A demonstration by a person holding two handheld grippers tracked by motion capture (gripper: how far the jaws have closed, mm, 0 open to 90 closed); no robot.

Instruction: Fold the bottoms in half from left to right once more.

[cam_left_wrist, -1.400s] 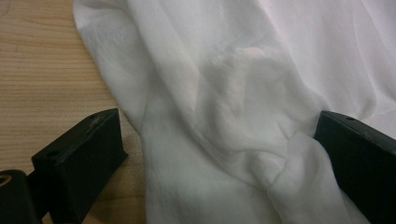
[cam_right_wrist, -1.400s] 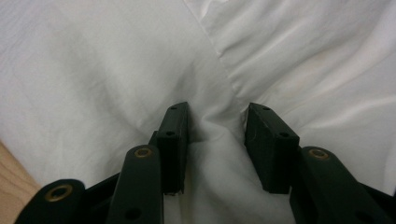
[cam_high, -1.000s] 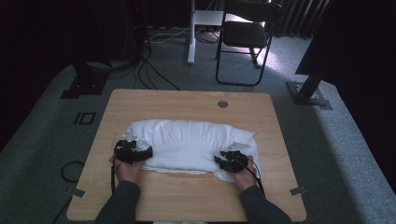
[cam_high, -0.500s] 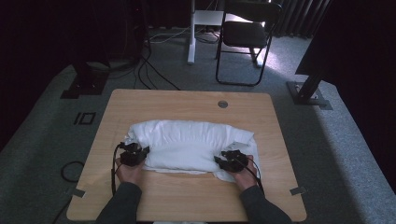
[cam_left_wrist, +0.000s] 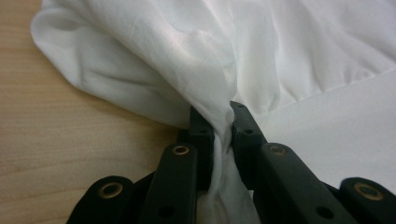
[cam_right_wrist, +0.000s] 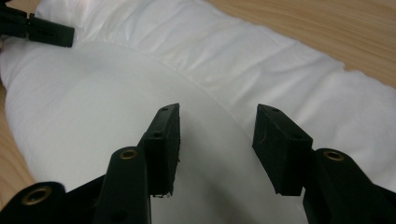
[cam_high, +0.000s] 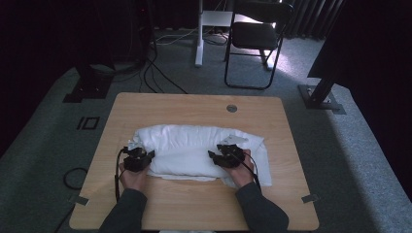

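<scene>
White cloth (cam_high: pixel 194 150) lies bunched on the wooden table (cam_high: pixel 194 208). Left gripper (cam_left_wrist: pixel 223 122) pinches a fold of its edge tight. Right gripper (cam_right_wrist: pixel 215 128) hovers just above it, jaws parted and just widening, nothing between them.

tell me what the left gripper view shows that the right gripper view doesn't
Left gripper view: the left gripper shut on a bunched fold of the white cloth, which runs down between its jaws. Right gripper view: the right gripper, jaws just opening, apart with nothing between them, above smooth cloth, and the other gripper's black tip at the far end. Both: white cloth lying on the wooden table.
</scene>
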